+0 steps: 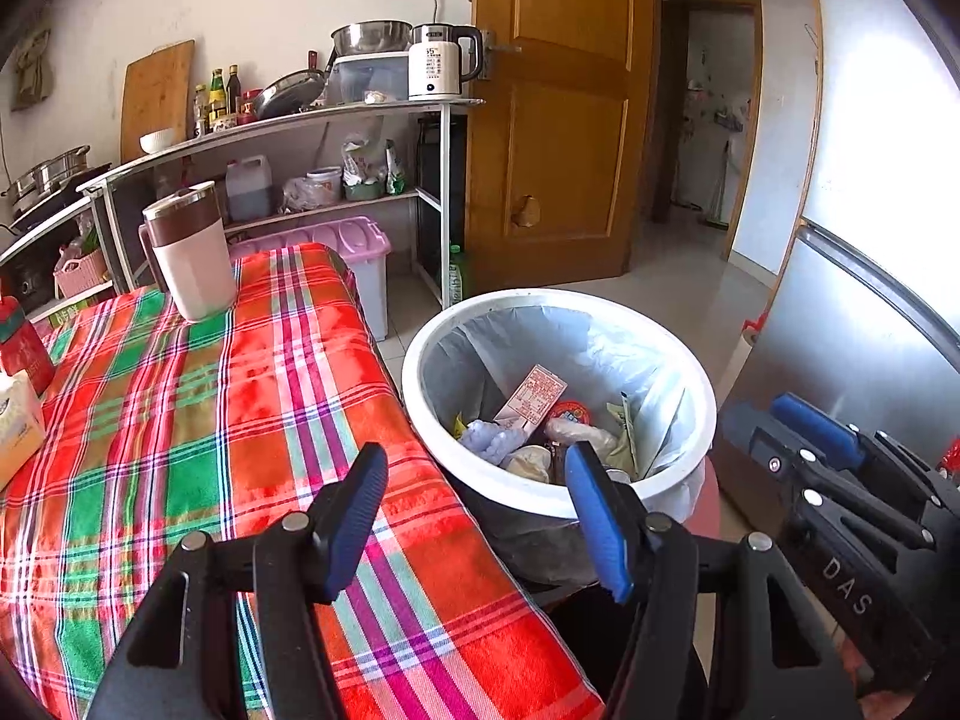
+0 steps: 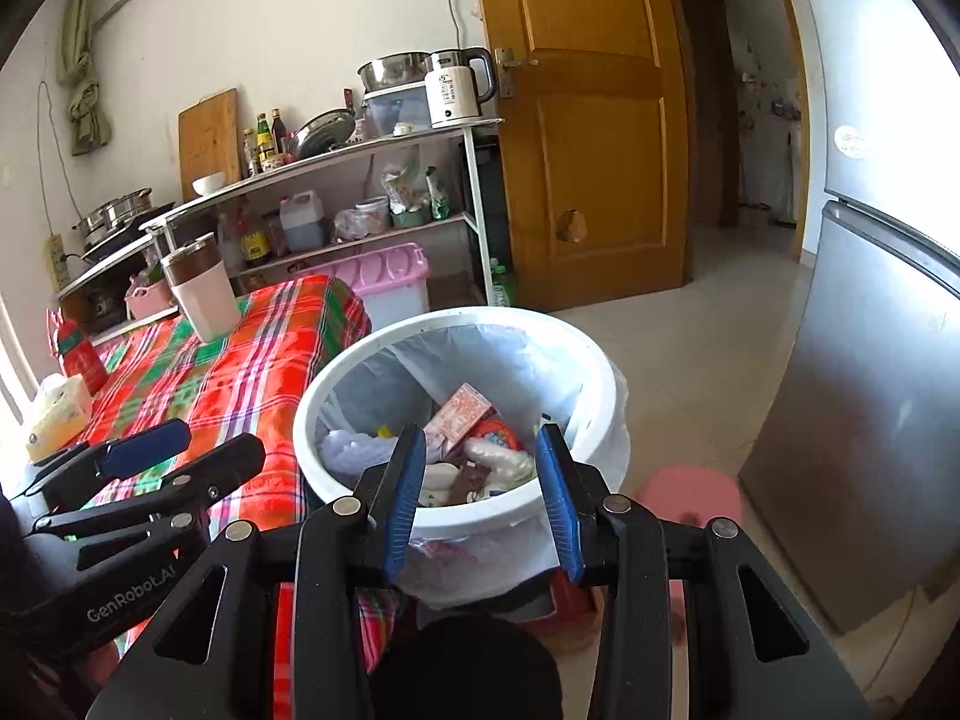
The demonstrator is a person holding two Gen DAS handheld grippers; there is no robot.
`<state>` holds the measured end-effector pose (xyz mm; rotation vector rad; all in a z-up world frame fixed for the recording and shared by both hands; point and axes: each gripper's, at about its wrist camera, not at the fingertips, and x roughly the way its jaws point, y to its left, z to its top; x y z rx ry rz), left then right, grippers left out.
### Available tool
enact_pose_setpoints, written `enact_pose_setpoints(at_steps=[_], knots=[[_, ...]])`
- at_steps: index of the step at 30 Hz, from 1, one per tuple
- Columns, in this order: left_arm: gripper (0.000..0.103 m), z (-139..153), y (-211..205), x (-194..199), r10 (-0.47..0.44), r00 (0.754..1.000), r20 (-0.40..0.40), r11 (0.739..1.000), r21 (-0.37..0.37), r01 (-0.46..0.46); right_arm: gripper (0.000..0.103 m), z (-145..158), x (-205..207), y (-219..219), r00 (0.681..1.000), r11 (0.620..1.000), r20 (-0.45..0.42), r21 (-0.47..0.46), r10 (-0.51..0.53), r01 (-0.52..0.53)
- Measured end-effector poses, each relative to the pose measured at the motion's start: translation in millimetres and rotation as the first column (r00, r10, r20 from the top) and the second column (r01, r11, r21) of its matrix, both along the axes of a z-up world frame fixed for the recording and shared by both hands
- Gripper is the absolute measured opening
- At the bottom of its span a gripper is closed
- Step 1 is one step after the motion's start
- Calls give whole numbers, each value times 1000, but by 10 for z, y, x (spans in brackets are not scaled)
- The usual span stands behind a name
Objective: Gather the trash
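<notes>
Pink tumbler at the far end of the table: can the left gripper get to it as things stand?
Probably yes: the left gripper is open and empty, and only bare plaid cloth lies between it and the tumbler.

The left gripper (image 1: 477, 516) was built from black plastic arms joined by round silver rivets, and its fingers were covered with ribbed blue pads (image 1: 600, 522). The same black frame and blue pads (image 2: 405, 498) were seen on the right gripper (image 2: 480, 498). White letters "GenRobot.AI" and "DAS" were printed on the bodies.
</notes>
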<state>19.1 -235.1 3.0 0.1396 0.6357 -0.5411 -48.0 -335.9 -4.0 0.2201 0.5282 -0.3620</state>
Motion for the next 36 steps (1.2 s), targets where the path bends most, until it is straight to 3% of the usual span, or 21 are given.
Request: enact_pose_setpoints(at_steps=[36], knots=[[67, 14, 68, -36, 22, 1000, 6, 1000, 19, -22, 39, 44, -25, 91, 1000, 1000, 16, 12, 18, -18]])
